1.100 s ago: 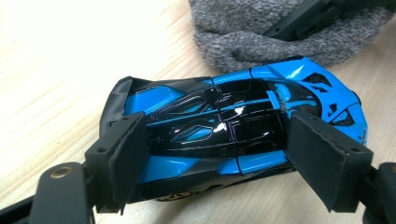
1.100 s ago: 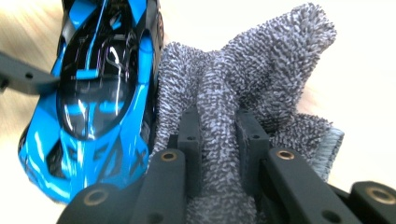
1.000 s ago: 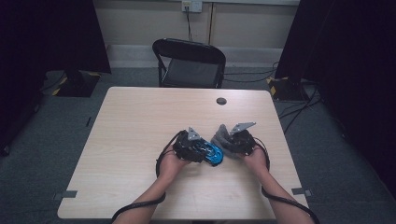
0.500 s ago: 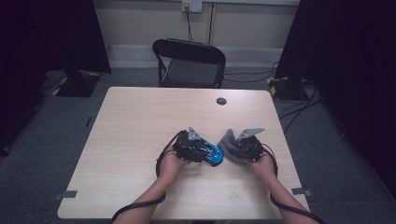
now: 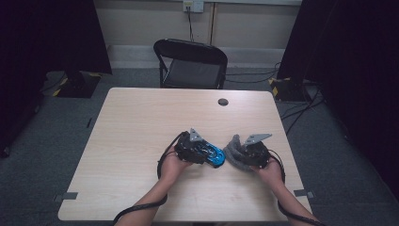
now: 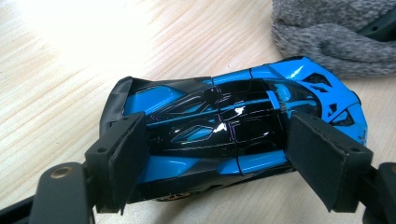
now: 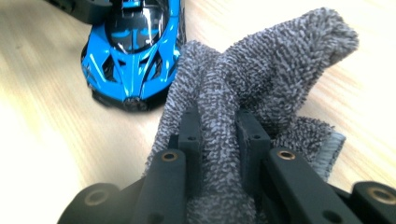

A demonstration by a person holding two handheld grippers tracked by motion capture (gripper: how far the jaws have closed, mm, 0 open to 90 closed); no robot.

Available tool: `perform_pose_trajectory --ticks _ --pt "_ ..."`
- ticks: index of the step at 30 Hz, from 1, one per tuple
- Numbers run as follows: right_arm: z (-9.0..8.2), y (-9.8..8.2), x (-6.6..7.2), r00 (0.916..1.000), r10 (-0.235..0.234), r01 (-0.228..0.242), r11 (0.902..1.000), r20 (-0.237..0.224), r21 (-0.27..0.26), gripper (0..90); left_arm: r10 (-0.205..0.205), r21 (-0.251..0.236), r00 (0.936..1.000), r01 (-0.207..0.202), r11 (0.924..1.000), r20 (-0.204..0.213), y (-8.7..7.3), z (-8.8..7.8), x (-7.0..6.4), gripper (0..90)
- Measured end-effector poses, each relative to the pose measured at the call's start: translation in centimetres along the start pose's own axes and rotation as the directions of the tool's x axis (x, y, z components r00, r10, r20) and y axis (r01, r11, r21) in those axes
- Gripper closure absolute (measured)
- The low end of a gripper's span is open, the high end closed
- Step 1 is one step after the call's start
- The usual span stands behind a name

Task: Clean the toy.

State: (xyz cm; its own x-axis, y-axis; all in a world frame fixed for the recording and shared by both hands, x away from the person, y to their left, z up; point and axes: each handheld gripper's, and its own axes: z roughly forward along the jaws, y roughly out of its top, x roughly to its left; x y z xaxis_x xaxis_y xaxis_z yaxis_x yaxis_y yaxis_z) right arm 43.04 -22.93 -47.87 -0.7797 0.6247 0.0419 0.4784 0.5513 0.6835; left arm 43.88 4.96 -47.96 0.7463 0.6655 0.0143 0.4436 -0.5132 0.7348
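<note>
A blue and black toy car (image 5: 215, 157) lies on the wooden table (image 5: 136, 132), right of its middle. My left gripper (image 5: 206, 151) comes down on it from the left. In the left gripper view its two pads (image 6: 126, 154) press against the car's (image 6: 210, 126) middle section, and the gripper (image 6: 219, 121) is shut on it. My right gripper (image 5: 243, 157) sits just right of the car, shut on a bunched grey cloth (image 5: 233, 150). The cloth (image 7: 266, 60) rises in a fold between the jaws of that gripper (image 7: 218, 116), beside the car's nose (image 7: 133, 60).
A small black round object (image 5: 223, 101) lies near the table's far edge. A black folding chair (image 5: 190, 63) stands behind the table. Cables trail from both grippers over the near edge. The table's right edge is close to my right hand (image 5: 273, 174).
My right gripper has moved a little to the right and towards the person, carrying the cloth slightly away from the car. The left gripper and the car have stayed put.
</note>
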Motion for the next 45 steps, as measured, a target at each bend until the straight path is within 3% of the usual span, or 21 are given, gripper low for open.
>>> perform_pose_trajectory --ticks 11,16,19,27,31,36,40,45 --pt "-1.5 -0.5 0.3 0.9999 -0.007 0.007 1.0000 -0.012 -0.004 75.3 0.003 0.001 1.0000 -0.003 1.0000 -0.001 0.0 0.0 0.0 20.8" --pt "-2.8 0.8 -1.0 0.9992 0.039 -0.040 0.9967 -0.008 -0.072 75.3 0.000 0.003 1.0000 0.000 1.0000 -0.001 0.0 0.0 0.0 20.8" --pt "-2.7 2.1 -2.1 0.9970 0.076 -0.075 0.9924 0.012 -0.098 75.3 -0.002 0.001 1.0000 0.002 1.0000 -0.001 0.0 0.0 0.0 20.8" --pt "1.3 6.4 -3.5 0.9941 0.097 -0.091 0.9898 0.048 -0.109 75.3 -0.001 0.003 1.0000 0.001 1.0000 0.000 0.0 0.0 0.0 20.9" --pt "3.6 8.4 -2.9 0.9960 0.044 -0.037 0.9944 0.078 -0.099 75.0 -0.001 -0.002 1.0000 0.001 1.0000 0.001 -0.1 0.0 0.1 21.2" --pt "6.2 10.6 -1.5 0.9972 -0.028 0.033 0.9967 0.070 -0.075 75.2 0.000 -0.001 1.0000 0.000 1.0000 0.004 0.0 0.0 0.0 21.2" --pt "8.1 11.5 -0.7 0.9974 -0.038 0.041 0.9980 0.060 -0.047 75.4 -0.001 -0.009 1.0000 0.001 1.0000 0.005 -0.2 0.0 0.0 21.2" --pt "9.9 11.5 -0.2 0.9967 -0.062 0.062 0.9981 0.053 -0.005 75.4 0.001 -0.009 1.0000 -0.001 1.0000 0.005 -0.1 0.0 0.0 21.1"
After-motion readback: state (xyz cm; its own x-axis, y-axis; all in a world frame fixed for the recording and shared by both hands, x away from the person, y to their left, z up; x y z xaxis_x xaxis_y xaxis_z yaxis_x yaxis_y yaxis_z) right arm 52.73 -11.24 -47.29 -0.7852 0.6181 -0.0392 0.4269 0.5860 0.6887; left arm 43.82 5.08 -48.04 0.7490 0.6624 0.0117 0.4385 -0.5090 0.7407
